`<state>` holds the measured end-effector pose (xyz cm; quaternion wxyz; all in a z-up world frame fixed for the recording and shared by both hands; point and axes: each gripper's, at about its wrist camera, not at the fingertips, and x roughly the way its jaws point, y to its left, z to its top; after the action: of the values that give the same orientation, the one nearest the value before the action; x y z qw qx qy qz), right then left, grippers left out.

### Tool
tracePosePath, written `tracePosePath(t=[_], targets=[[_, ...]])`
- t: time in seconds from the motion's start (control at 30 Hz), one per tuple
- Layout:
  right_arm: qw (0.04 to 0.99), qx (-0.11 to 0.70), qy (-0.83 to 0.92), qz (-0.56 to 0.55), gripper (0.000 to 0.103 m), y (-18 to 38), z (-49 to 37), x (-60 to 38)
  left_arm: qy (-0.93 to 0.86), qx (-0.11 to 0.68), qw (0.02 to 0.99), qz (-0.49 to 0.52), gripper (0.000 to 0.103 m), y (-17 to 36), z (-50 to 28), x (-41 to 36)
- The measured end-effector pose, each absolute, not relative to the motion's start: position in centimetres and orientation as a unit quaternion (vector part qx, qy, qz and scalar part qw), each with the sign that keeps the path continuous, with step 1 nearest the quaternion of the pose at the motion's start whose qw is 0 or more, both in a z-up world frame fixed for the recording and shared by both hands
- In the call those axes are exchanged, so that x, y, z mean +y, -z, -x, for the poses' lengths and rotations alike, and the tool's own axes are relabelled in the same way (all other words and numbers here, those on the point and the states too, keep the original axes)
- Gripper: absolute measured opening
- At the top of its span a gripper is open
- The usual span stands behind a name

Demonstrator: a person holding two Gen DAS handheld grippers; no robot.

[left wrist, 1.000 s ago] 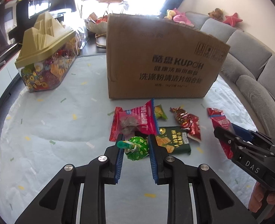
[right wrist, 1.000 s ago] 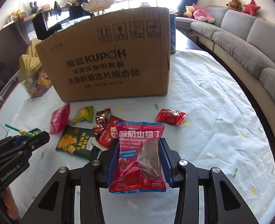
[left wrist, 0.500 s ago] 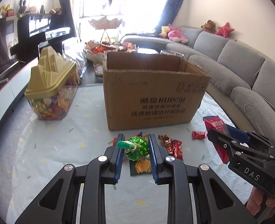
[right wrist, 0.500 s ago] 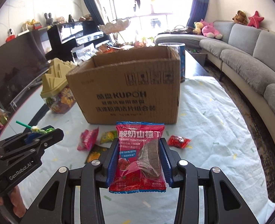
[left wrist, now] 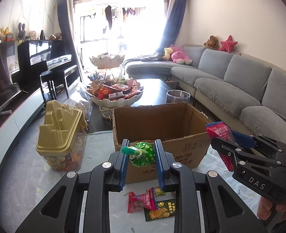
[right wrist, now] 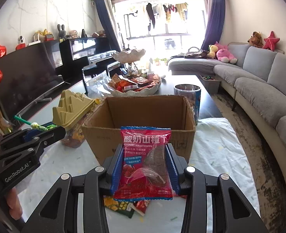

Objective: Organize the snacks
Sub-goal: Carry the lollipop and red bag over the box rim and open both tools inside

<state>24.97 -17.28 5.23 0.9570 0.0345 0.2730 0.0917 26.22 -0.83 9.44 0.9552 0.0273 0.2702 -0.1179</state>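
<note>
Along the right wall curves a grey sofa, and nearer stands a table under a pale speckled cloth. On that cloth sits an open cardboard box, flaps up, its inside bare as far as either view reaches. Left of the box is a clear candy jar with a gold stepped lid; behind it, a scalloped bowl heaped with wrapped snacks.

Both grippers hang in front of the box's near wall, above the loose packets. The right gripper pinches a red hawthorn packet upright between its blue pads, the packet's top edge level with the box rim. The left gripper is clamped on a green lollipop — its green stick juts to the left past the pad.

Below them on the cloth lie a small red packet and a dark green cracker packet, touching; a yellow-green sweet just beyond is probably partly hidden.
</note>
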Motion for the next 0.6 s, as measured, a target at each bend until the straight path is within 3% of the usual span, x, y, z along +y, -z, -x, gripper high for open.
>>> tracePosePath(t=[0.6], targets=[[0.954, 0.281, -0.099, -0.015, 0.043, -7.9, -33.3, -16.8, 0.135, 0.311, 0.941, -0.018, 0.026, -9.6, -35.1, -1.9]])
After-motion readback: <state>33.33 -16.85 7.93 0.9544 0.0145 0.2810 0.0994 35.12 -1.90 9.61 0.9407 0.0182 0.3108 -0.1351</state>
